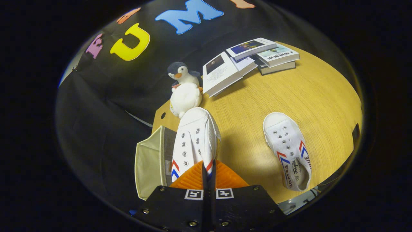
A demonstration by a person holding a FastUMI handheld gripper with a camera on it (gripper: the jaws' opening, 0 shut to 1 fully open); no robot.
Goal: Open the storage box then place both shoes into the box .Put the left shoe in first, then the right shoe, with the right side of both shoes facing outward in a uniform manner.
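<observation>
Your gripper (206,175) is clenched on the white canvas slip-on shoe's (194,135) thin side wall—light, floppy, so keep grip firm approx. over the beige fabric storage box (148,162).

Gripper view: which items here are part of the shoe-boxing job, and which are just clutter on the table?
Part of the job:
- held shoe, pinched between the fingers of the gripper
- second shoe, lying on the table
- storage box, open, beside the held shoe

Just lying about:
- plush penguin
- books, beyond the shoes
</observation>
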